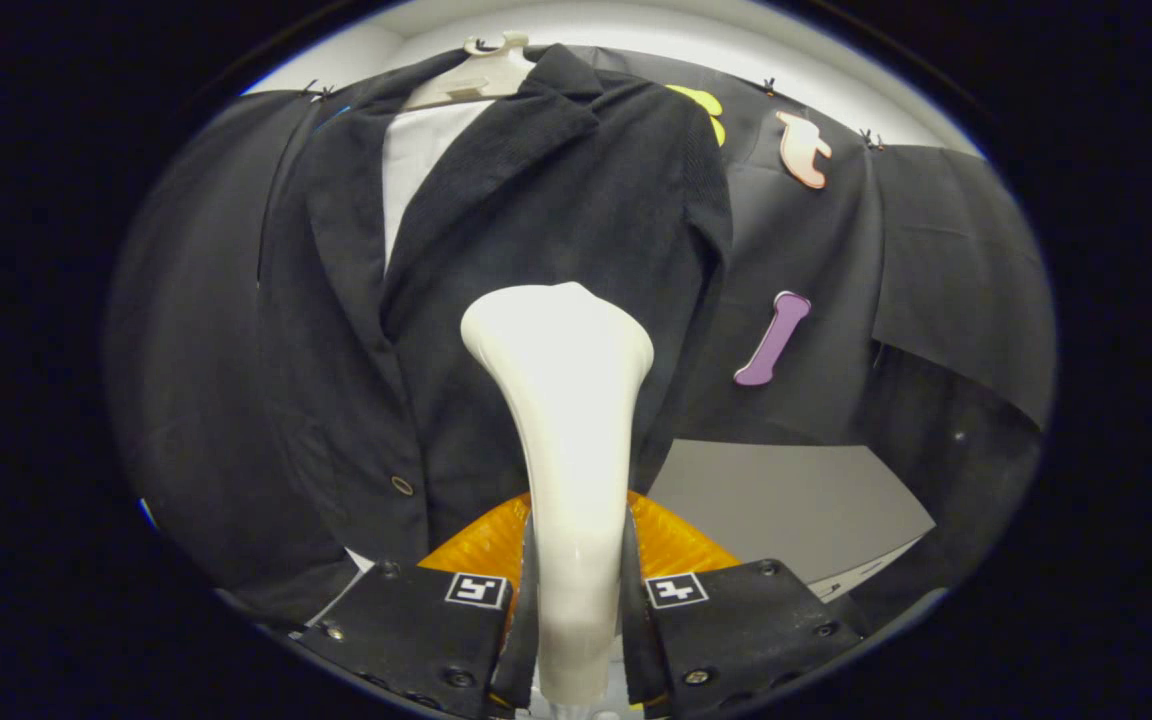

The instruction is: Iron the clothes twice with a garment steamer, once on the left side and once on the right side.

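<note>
Claw-mounted camera faces forward, close to the hanging jacket [496, 300].

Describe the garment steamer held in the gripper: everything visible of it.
The garment steamer is glossy off-white, plastic by its look. A narrow handle rises from between the fingers and flares into a broad, rounded head. It stands nearly upright, its back to the camera. The gripper is shut on the handle, both fingers pressing its sides. The head lies in front of the dark jacket on its hanger; whether it touches the cloth cannot be told.

I see a cream-white garment steamer [566, 440] before a black jacket [536, 250], white lining [416, 160] at its collar; the hanger [476, 75] appears beige, and the gripper [576, 590] black.
</note>
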`<state>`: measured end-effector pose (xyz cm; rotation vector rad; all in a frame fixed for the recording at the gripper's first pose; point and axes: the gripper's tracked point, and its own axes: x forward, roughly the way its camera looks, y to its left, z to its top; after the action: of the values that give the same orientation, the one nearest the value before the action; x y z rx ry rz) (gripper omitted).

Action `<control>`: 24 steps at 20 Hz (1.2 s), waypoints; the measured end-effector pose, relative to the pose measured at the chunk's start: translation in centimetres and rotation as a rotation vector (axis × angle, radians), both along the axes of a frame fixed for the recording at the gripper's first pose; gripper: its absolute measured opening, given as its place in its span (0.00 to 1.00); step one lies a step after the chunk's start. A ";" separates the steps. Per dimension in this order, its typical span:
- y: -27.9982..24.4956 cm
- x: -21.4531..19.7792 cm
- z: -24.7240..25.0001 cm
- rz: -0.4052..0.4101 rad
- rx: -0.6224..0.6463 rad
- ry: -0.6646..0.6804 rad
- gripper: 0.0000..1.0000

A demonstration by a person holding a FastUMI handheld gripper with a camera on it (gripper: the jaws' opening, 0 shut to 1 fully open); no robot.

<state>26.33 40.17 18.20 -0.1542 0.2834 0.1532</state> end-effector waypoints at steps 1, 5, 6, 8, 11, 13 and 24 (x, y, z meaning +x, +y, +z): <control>-0.1 -0.2 -0.8 -0.001 -0.005 0.009 0.37; 0.2 -0.2 -3.7 -0.002 -0.026 0.045 0.37; 0.2 -0.3 -4.5 -0.002 -0.033 0.056 0.37; 0.3 -0.4 -6.0 -0.001 -0.040 0.075 0.37; 0.6 -0.3 -8.4 -0.002 -0.055 0.096 0.37; 0.8 -0.2 -10.2 -0.003 -0.064 0.111 0.37; 1.8 -0.4 -16.2 0.027 -0.142 0.148 0.37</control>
<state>25.89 41.99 2.05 -0.2880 0.4401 0.1720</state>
